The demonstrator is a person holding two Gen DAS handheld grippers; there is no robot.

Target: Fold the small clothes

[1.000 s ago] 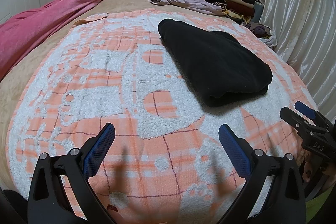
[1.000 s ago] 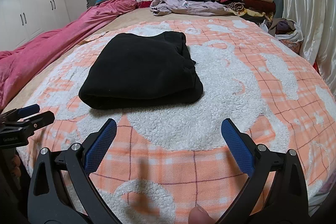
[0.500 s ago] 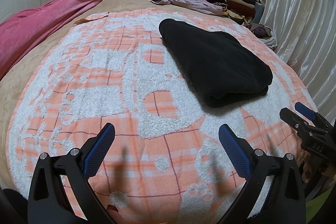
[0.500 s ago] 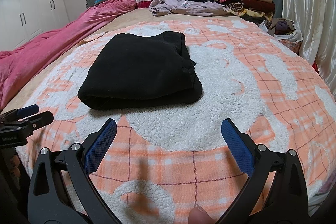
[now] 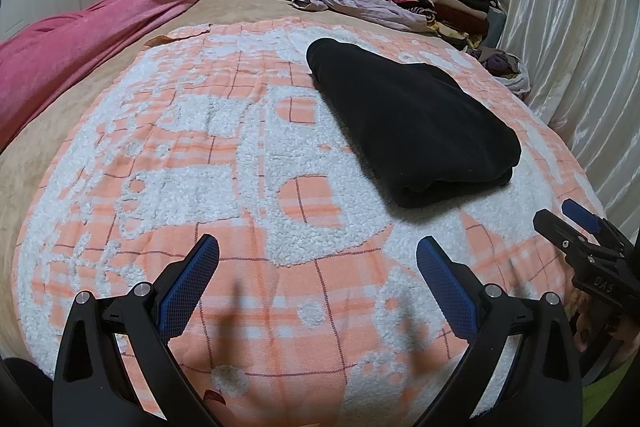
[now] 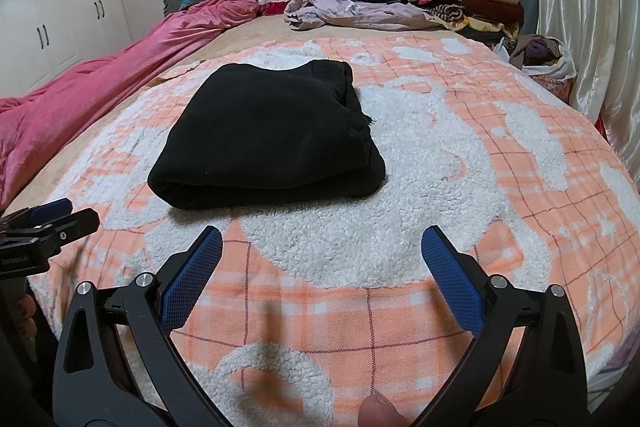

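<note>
Orange blanket (image 5: 168, 155) carries folded black garment (image 6: 264, 135); left gripper (image 5: 318, 283) and right gripper (image 6: 322, 267) hover spread, empty.

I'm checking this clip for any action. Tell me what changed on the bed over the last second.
Nothing visibly changed. The folded black garment lies in the same place on the orange and white blanket, and the left gripper and right gripper stay open and empty, short of it.
</note>
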